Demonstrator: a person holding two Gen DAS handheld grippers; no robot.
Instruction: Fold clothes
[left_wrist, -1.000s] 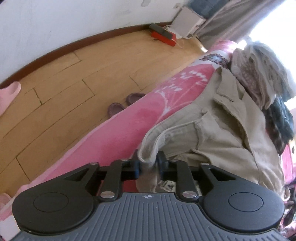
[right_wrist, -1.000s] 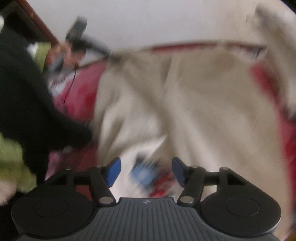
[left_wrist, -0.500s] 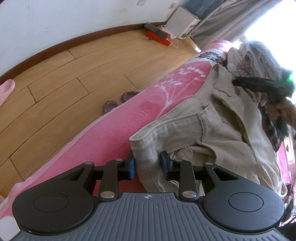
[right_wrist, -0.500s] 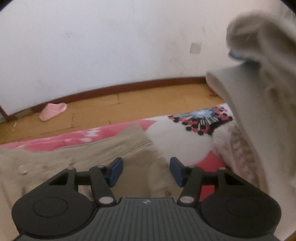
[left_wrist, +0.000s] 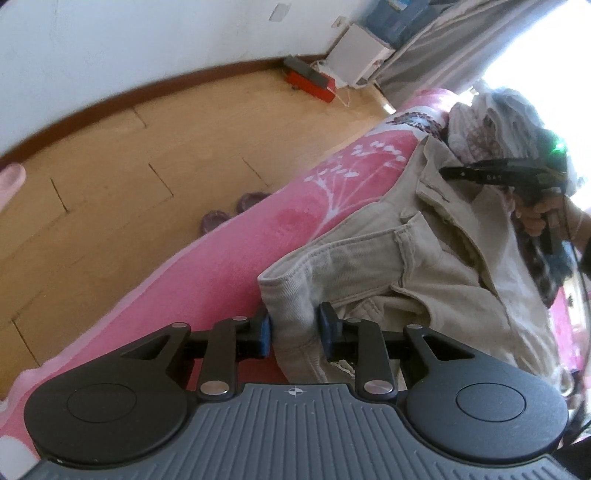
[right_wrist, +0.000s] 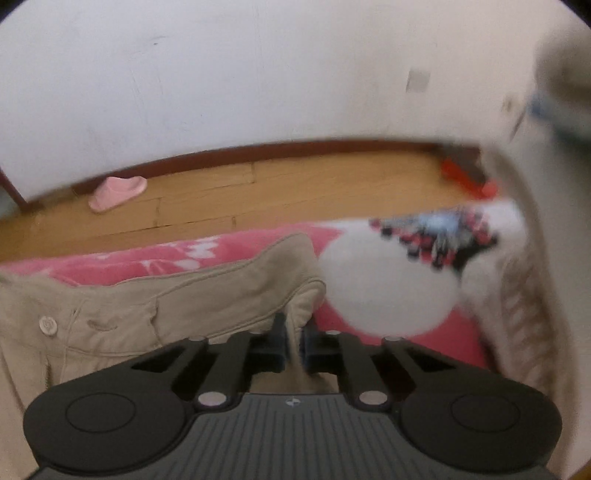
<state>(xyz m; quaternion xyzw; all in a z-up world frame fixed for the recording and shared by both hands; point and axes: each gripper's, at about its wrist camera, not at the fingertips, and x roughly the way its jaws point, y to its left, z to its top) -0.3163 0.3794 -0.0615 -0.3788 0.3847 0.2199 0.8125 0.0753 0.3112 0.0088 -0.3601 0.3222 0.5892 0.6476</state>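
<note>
Two hand-held grippers pinch the same garment as we prepare to fold it: khaki trousers (left_wrist: 436, 280) lie spread on a pink floral bedspread (left_wrist: 236, 258), close to the bed's edge above the wood floor (left_wrist: 110, 155). Our left gripper (left_wrist: 294, 332) is clamped on a thick ribbed hem or cuff at the near end of the trousers, the blue pads pressing the bunched cloth from both sides. Our right gripper (right_wrist: 293, 343) has just been closing, and its jaws now stand nearly together on a fold of the waistband corner, beside the end of the trousers that carries the pale button (right_wrist: 48, 325). Seen from the left gripper, the trousers run away from it along the bed toward the heap of unfolded laundry (left_wrist: 498, 125), so the long axis lies roughly between our two grips, with the right gripper (left_wrist: 480, 172) at the far end next to that heap. Both grippers tilt steeply down onto the cloth, the right hand (left_wrist: 543, 218) wrapped around its handle. We judge the coming move to turn on this line: either end could be lifted and carried toward the other, and neither hand is nearer, since each already holds its own end. Purple slippers (left_wrist: 232, 210) sit on the floor just beside the bedspread's edge.
</note>
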